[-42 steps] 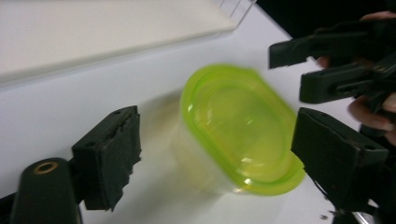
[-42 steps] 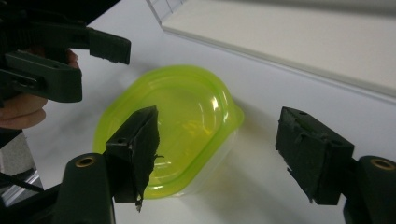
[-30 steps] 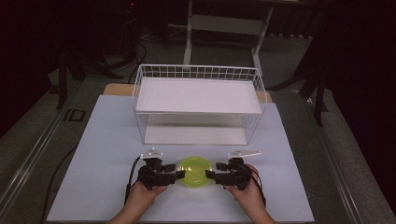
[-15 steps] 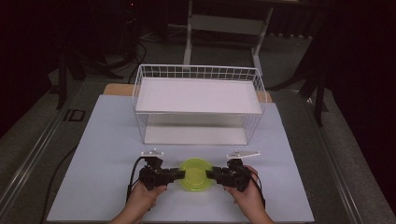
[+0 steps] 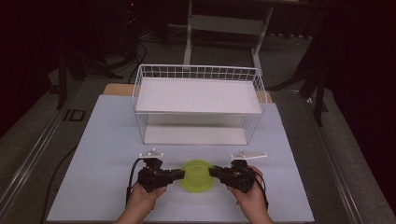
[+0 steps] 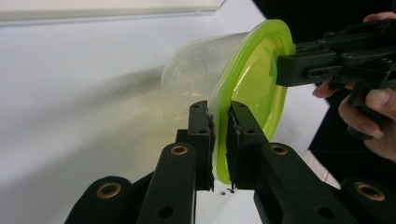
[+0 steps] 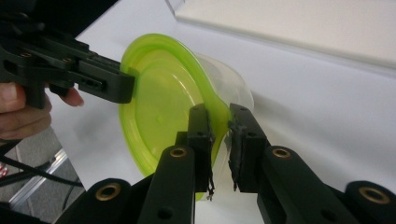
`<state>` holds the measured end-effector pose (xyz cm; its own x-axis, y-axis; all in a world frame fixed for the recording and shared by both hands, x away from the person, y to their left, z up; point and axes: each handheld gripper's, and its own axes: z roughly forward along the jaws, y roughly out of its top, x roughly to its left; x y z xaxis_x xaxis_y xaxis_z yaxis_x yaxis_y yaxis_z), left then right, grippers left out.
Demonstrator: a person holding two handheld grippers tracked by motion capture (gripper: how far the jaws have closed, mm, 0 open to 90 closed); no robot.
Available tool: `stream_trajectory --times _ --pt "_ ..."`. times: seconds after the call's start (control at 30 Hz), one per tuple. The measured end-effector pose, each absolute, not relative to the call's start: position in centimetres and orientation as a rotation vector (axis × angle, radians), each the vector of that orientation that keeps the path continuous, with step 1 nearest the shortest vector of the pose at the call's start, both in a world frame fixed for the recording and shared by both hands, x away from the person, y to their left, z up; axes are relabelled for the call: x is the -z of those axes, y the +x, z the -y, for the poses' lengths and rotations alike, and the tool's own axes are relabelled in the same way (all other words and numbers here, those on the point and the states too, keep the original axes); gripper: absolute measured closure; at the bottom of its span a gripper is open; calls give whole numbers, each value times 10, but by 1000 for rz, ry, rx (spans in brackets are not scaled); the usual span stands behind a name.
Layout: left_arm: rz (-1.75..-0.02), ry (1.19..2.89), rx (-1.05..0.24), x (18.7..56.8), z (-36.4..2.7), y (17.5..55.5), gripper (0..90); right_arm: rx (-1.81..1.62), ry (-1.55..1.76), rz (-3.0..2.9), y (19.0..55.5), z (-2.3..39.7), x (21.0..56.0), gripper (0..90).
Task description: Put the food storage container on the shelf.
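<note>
The tub (image 5: 198,175) is clear plastic with a lime-green lid, sitting near my edge of the table (image 5: 107,140). My left tongs (image 5: 180,174) and right tongs (image 5: 214,171) have just been closing and now pinch the lid's rim on opposite sides. Its base is blurred.

place: lab | cues: white table (image 5: 107,140), dark stands (image 5: 70,56) (studio-like)
</note>
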<state>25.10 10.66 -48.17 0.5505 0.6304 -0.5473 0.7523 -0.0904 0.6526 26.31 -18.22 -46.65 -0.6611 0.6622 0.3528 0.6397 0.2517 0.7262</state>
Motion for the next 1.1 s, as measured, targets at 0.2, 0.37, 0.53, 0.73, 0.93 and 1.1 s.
stream_trajectory --times 0.2,0.37,0.53,0.73,0.93,1.1 --pt "-1118 1780 131 465 -108 249 821 -1437 1245 -2443 262 183 451 801" --pt "-1088 1764 116 449 -110 251 820 -1463 1197 -2417 261 183 433 801" --pt "-1054 1748 78 430 -111 253 820 -1486 1155 -2383 262 183 415 802" --pt "-1023 1728 49 406 -113 258 821 -1507 1112 -2340 264 183 395 802" --pt "-1008 1701 52 387 -117 265 820 -1522 1065 -2311 269 181 365 802" --pt "-1013 1700 44 375 -118 272 821 -1522 1055 -2308 277 179 353 802"
